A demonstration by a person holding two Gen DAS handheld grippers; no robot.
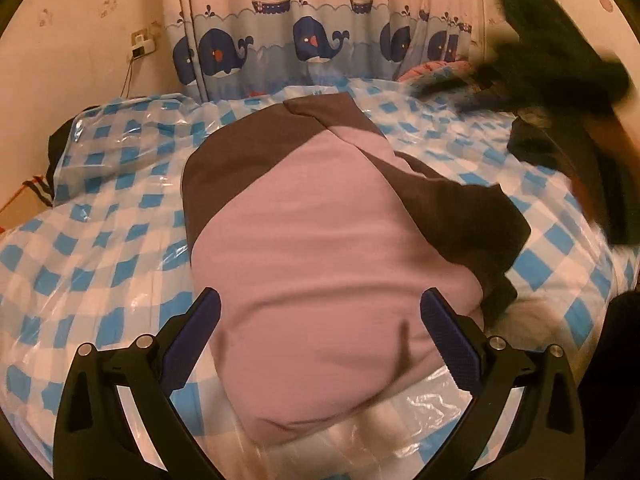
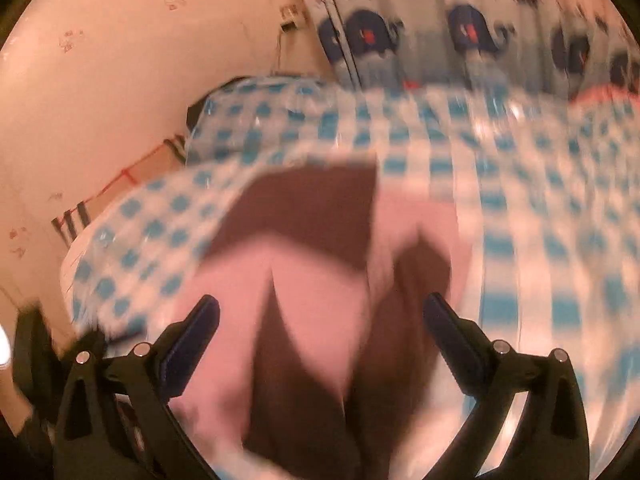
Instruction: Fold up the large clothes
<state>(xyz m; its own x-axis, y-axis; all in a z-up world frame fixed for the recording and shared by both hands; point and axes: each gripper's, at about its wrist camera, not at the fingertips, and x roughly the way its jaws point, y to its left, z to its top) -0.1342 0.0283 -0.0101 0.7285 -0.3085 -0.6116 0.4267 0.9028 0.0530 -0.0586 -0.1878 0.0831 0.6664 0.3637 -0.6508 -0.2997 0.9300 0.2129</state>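
Note:
A large pink garment point(image 1: 320, 248) with dark brown panels lies flat on the bed's blue-and-white checked plastic cover point(image 1: 112, 208). One brown sleeve point(image 1: 464, 220) is folded across its right side. My left gripper point(image 1: 320, 320) hovers open over the garment's near hem, its fingers straddling the pink cloth without holding it. In the right wrist view, blurred by motion, the same garment point(image 2: 320, 280) fills the middle, and my right gripper point(image 2: 322, 320) is open above it with nothing between its fingers. The right gripper's black housing point(image 1: 560, 64) shows smeared at the upper right of the left wrist view.
A whale-print curtain point(image 1: 312, 40) hangs behind the bed. A wall socket with a plug and cable point(image 1: 140, 46) is at the left. A pink cushion point(image 1: 436, 70) and a dark cloth point(image 1: 532, 140) lie at the far right. The bed's left edge point(image 1: 60, 148) drops off.

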